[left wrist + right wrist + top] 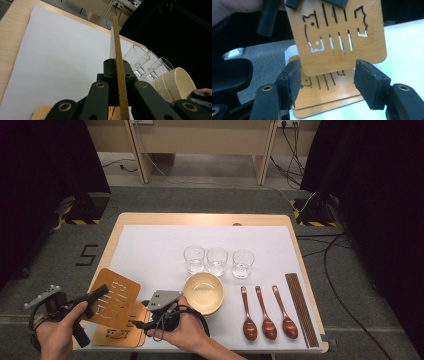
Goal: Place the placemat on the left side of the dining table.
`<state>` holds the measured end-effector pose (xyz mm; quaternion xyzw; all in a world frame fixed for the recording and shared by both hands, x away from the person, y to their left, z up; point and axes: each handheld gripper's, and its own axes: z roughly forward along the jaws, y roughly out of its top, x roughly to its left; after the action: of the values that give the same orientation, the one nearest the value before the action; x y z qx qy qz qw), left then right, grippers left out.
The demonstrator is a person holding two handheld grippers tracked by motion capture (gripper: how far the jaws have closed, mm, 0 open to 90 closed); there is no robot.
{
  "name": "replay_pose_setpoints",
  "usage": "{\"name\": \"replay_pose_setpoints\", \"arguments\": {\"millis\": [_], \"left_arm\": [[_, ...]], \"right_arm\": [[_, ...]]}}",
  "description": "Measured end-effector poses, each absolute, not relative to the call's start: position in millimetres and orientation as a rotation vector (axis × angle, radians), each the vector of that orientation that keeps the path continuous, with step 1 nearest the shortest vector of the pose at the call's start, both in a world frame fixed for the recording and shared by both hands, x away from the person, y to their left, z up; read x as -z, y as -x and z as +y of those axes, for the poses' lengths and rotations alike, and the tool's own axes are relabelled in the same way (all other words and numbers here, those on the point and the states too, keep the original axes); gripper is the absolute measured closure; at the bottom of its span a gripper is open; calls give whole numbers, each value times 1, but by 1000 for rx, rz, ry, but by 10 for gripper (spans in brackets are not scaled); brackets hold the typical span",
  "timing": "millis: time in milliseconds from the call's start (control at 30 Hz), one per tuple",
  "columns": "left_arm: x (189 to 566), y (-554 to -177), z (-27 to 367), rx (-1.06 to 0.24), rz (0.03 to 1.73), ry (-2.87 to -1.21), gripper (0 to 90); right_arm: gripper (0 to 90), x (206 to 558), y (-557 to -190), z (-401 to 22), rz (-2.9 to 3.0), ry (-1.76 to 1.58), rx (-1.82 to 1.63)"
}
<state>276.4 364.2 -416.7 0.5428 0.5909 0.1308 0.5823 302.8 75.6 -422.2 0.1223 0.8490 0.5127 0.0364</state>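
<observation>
Wooden trivet (114, 299) with cat cut-out hangs tilted above the table's (200, 219) seven o'clock corner, pinched at its edge by the left gripper (98, 296). Right gripper (145, 312), jaws spread wide, sits at its three o'clock over the trivet stack (120, 334). Bowls (203, 292) and glasses (217, 260) lie beyond, toward one o'clock.

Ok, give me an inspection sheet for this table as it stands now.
Surface: wooden table under a white sheet.
Job's things: lifted wooden coaster; coaster stack beneath.
Clutter: three glasses, stacked bowls, three wooden spoons, chopsticks.
Grippers: left claw shut on the lifted wooden coaster's edge; right claw open, off it.
Cables: floor cables at right.
Surroundings: black curtains, wooden furniture behind.
</observation>
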Motion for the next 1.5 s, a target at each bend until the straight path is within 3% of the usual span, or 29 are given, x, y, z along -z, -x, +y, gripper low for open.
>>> {"name": "replay_pose_setpoints", "arguments": {"millis": [700,1500], "left_arm": [[392,-315,352,-414,1369,-1335,855],[381,-360,343,-459,1379,-1369,855]], "right_arm": [[397,374,-317,23,2411,-440,-1621],[399,356,-335,-32,2274,-569,-1593]]}}
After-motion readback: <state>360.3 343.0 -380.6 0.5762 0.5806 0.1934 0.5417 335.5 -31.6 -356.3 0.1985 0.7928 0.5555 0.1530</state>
